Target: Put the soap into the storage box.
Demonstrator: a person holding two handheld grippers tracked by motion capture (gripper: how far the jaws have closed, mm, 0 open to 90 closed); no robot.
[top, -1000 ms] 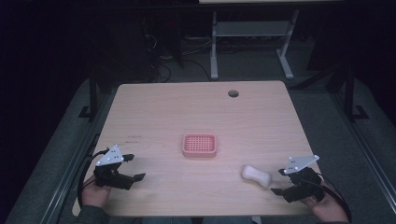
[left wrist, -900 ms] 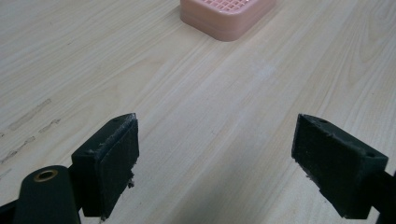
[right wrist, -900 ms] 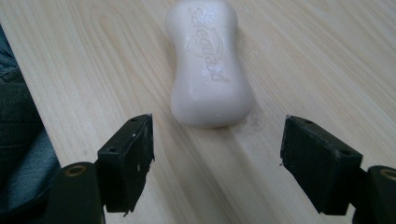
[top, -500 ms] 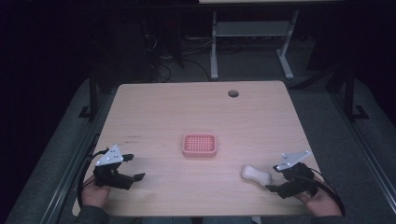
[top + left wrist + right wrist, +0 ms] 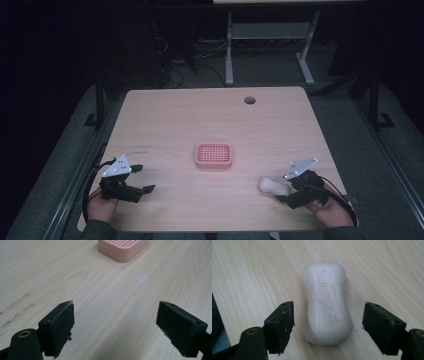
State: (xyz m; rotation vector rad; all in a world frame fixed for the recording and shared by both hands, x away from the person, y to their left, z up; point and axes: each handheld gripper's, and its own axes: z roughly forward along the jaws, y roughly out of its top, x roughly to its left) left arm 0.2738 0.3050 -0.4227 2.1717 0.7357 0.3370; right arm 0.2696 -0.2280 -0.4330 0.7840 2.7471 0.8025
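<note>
Because the right tool (image 5: pixel 328 325) has its two black jaws spread wide with the white bar of soap (image 5: pixel 326 302) lying between them, it looks ready to close on the soap. The jaws are not touching the soap yet; there is a gap on each side. The soap lies flat on the light wooden bench (image 5: pixel 165 120), with its raised letters facing up, so the long sides are easy to pinch. In the high view the soap (image 5: pixel 273 186) sits in the lower right of the frame, just beside the right tool (image 5: pixel 289 191).

The left tool (image 5: pixel 116 322) is spread open too and holds nothing. It rests low over bare wood, in the lower left of the high view (image 5: pixel 142 190), well apart from the soap. It seems to be waiting out of the way.

The pink plastic dish with a grid top (image 5: pixel 213 155) sits in the middle of the bench, with nothing on it. My guess is the soap is meant to go there.

Counting: one soap, one pink dish, two tools, and one small round hole (image 5: pixel 249 100) near the far edge of the bench.
</note>
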